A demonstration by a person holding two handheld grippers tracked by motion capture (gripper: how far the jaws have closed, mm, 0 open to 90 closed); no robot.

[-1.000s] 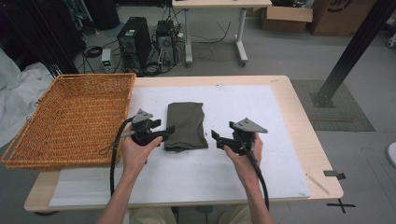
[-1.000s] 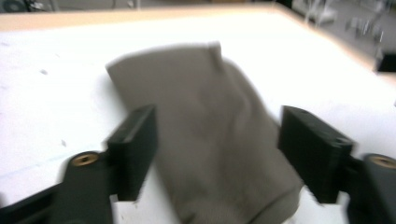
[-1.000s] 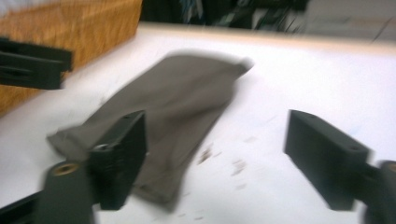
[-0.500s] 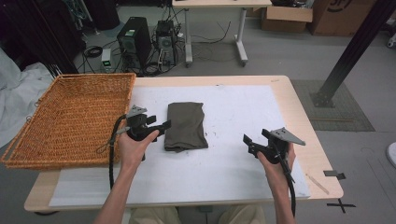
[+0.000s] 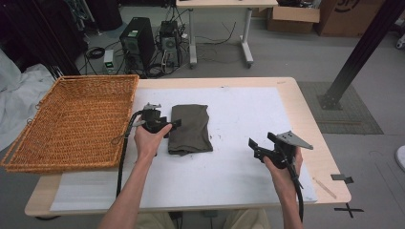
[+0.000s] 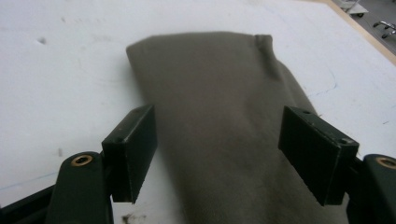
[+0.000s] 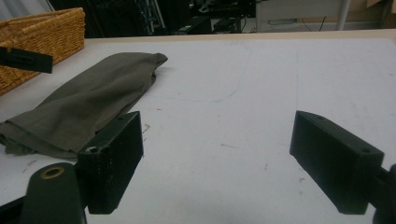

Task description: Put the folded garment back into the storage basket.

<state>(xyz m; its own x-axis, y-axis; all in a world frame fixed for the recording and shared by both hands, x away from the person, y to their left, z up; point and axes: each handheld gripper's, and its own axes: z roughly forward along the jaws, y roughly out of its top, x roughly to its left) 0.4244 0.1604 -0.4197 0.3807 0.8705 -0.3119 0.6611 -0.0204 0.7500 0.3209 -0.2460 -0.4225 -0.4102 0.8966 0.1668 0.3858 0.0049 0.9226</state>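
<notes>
Fingers (image 6: 140,154) of L+R grippers wide open, empty; folded cloth (image 5: 190,128) long axis runs front-to-back.

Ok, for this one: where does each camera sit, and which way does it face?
High view: above the person's side, looking forward and down at the table; both forearms, left gripper, right gripper.
Left gripper view: rides that gripper, faces the folded cloth between its open jaws.
Right gripper view: low over bare paper, jaws open.
Shared: cloth and wicker basket.
</notes>
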